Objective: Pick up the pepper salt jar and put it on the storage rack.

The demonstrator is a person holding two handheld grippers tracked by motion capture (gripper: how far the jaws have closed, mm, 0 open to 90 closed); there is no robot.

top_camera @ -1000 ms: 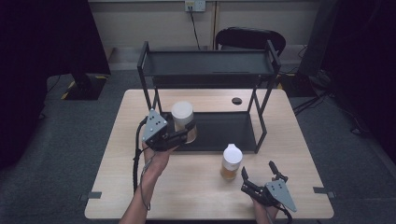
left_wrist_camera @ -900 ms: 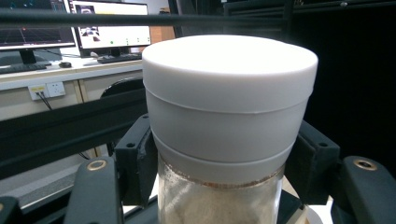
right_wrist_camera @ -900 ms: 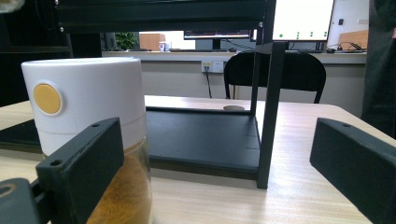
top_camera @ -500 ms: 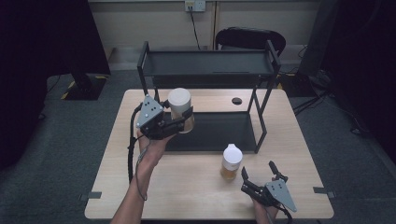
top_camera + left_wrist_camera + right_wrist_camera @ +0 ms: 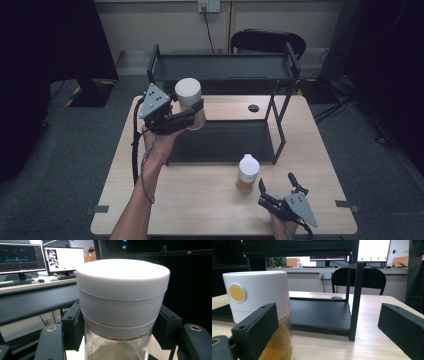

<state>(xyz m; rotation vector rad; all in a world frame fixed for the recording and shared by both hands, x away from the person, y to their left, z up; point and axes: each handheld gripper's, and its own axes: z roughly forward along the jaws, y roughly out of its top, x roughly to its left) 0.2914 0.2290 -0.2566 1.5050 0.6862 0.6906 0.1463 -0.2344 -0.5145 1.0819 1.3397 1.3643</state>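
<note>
Raised since before, left tool point(image 5: 192, 116) clamps white-lidded jar point(image 5: 189, 101) above wooden table point(image 5: 200, 200); right tool point(image 5: 277, 187) gapes.

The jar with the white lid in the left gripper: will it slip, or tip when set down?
The jar looks like smooth glass, so it may slip, though the left gripper clamps it below the lid. It looks tall and narrow, so probably tippy; its filling likely adds weight.
</note>
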